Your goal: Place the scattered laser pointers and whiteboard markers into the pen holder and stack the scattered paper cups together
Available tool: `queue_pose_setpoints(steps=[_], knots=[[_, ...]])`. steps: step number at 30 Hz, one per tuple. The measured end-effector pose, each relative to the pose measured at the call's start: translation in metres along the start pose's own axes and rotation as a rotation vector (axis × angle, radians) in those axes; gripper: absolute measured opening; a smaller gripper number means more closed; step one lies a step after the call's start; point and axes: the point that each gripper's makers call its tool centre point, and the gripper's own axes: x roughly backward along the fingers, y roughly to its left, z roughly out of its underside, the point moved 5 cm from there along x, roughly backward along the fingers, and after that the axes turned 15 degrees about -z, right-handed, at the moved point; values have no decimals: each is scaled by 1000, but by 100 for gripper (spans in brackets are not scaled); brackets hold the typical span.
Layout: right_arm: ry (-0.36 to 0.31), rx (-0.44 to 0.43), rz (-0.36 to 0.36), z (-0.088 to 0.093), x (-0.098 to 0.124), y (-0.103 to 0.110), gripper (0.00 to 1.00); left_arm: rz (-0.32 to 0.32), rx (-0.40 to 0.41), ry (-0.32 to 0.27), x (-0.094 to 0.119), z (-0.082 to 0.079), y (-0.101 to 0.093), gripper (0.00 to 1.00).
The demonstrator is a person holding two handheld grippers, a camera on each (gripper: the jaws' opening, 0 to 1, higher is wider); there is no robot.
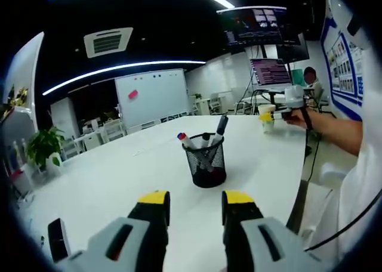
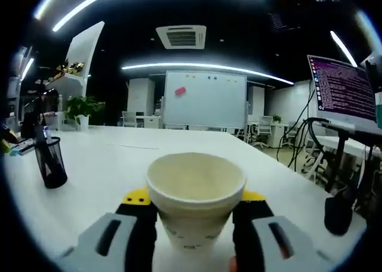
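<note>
In the left gripper view, the left tongs (image 1: 196, 201) stood open with nothing between their two yellow-tipped jaws, held low over the white worktop (image 1: 107, 176). Just beyond them stood one black mesh pen holder (image 1: 206, 160), upright on the worktop, with three items sticking out of its top: one with a red and blue end (image 1: 185, 140), one short dark one (image 1: 205, 140), and one taller dark marker (image 1: 221, 126) leaning to the right. Farther off to the right in that view, the right tongs (image 1: 290, 108) were seen in a person's hand at the worktop's far side, next to a paper cup (image 1: 267, 117). In the right gripper view, the right tongs (image 2: 195, 206) were closed against the sides of one paper cup (image 2: 195, 200), which stood upright with its open mouth upward, its inside bare. Whether this was a single cup or several nested could not be told. The pen holder (image 2: 50, 162) showed at the left of that view, well apart from the cup.
</note>
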Motion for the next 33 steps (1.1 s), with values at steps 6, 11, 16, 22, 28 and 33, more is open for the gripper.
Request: queue_pose_setpoints(steps=[6,11,16,22,28,33], knots=[[-20,7,-20,-9,-4,9,50,-8,-2,2,2,1,2,36],[-36,20,-44,-19,-8,17,50,-11,-7,1,3,0,3,36],[-57,34,-79,-30,-10,29,50,-14,-12,0,2,0,5,36],[-60,51,-123,-35,-14,40,50,-19,-8,1,2,-1,6,37],[-70,61,-171,-43,-16,54,50,-21,-4,3,2,-3,6,37],[-76,50,-219,-48,-19,72,50,-41,5,15,1,-2,9,37]])
